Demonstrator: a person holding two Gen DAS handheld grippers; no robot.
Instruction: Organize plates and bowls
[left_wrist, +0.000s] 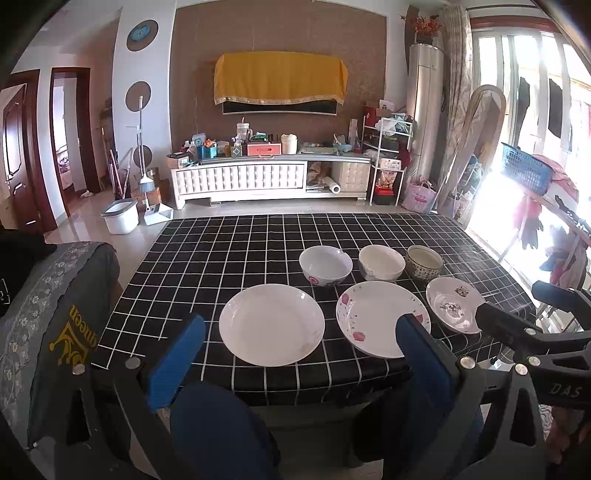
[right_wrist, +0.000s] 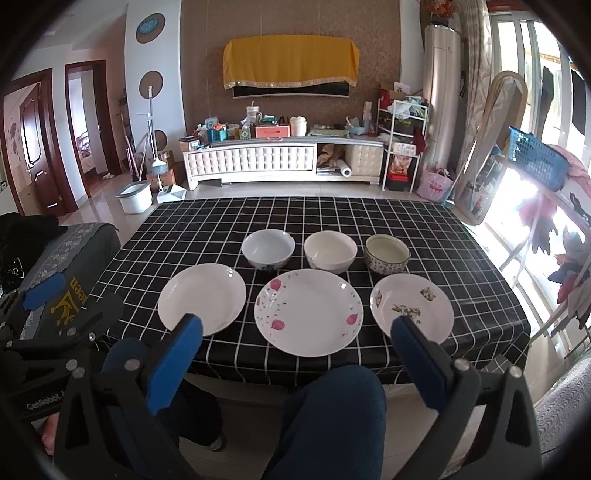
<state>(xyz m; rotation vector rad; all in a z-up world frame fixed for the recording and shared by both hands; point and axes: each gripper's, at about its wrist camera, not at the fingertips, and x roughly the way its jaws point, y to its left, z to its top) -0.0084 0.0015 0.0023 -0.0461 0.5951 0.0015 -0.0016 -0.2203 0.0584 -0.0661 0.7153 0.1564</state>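
Three plates lie in a row near the front edge of a black checked table (right_wrist: 221, 218): a plain white plate (right_wrist: 202, 298) (left_wrist: 271, 324) on the left, a pink-flowered plate (right_wrist: 308, 312) (left_wrist: 380, 317) in the middle, and a small leaf-patterned plate (right_wrist: 412, 307) (left_wrist: 455, 303) on the right. Behind them stand three bowls: a white bowl with a flower print (right_wrist: 268, 249) (left_wrist: 325, 264), a cream bowl (right_wrist: 330, 251) (left_wrist: 381, 262) and a patterned bowl (right_wrist: 386, 254) (left_wrist: 424, 262). My left gripper (left_wrist: 301, 328) and right gripper (right_wrist: 297, 328) are open and empty, held short of the table's front edge.
A grey chair back with a gold print (left_wrist: 59, 325) stands left of the table. The person's knees in blue trousers (right_wrist: 325, 424) are under the front edge. A TV cabinet (right_wrist: 280, 158) lies beyond the table. A drying rack with clothes (right_wrist: 565, 240) stands at the right.
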